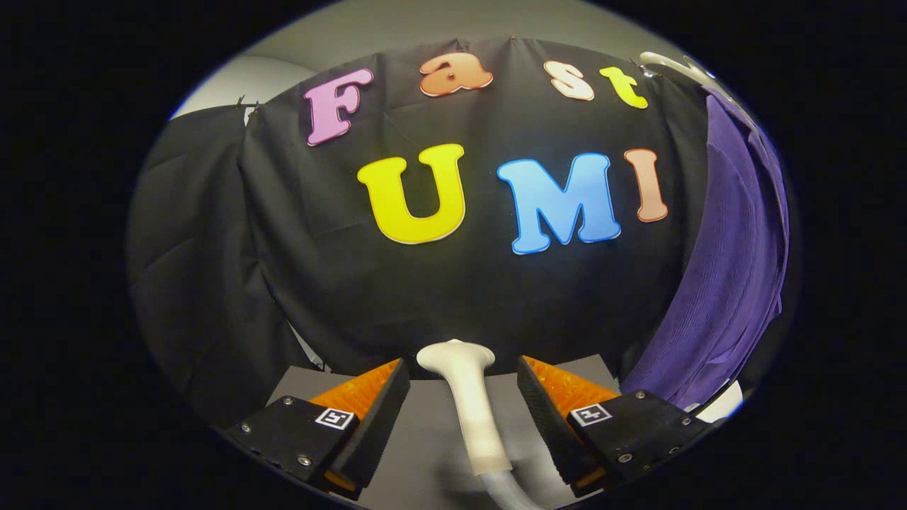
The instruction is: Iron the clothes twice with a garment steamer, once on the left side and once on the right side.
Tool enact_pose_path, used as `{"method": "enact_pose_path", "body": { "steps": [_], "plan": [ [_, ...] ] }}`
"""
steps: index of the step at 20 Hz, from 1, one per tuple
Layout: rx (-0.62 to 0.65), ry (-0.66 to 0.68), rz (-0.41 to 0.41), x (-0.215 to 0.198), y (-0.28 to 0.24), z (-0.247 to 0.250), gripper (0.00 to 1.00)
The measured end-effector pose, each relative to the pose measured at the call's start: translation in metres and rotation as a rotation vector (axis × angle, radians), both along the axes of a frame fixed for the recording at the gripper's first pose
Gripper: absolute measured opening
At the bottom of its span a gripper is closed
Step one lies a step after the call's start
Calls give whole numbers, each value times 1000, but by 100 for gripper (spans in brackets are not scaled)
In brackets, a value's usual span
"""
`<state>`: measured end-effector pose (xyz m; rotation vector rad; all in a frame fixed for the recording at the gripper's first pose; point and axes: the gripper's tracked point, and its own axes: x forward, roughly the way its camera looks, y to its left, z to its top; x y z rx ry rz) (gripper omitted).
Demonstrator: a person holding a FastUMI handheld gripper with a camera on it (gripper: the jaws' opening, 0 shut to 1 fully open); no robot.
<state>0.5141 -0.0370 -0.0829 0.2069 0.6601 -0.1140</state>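
Here the gripper has its two fingers spread wide, and neither finger touches anything. Between them lies the white plastic garment steamer, a slim handle with a broader rounded head at its far end. It rests on the flat grey table, its length running along the fingers' own line, with a clear gap to each finger on either side. A pale hose leaves the near end of the handle and curves off toward the right finger's base.

Beyond the steamer's head the table ends and the black cloth wall of the booth rises, draped in soft folds. To the right of the fingers, and beyond them, a purple ribbed garment hangs in a long sweep from high up down to the table's right corner, well apart from the steamer. A small white rounded object peeks out below the garment's lower edge; what it is cannot be told.
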Motion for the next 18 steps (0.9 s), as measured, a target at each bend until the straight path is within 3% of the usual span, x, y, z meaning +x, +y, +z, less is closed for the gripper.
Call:
{"method": "enact_pose_path", "body": {
  "steps": [7, 13, 16, 18],
  "plan": [
    [16, 207, -34, 9, -3, -62, 92],
    [50, 282, -26, 6, 4, -87, 84],
    [43, 307, -37, 1, 0, -98, 74],
    [47, 324, -39, -2, 2, -108, 60]
  ]
}}
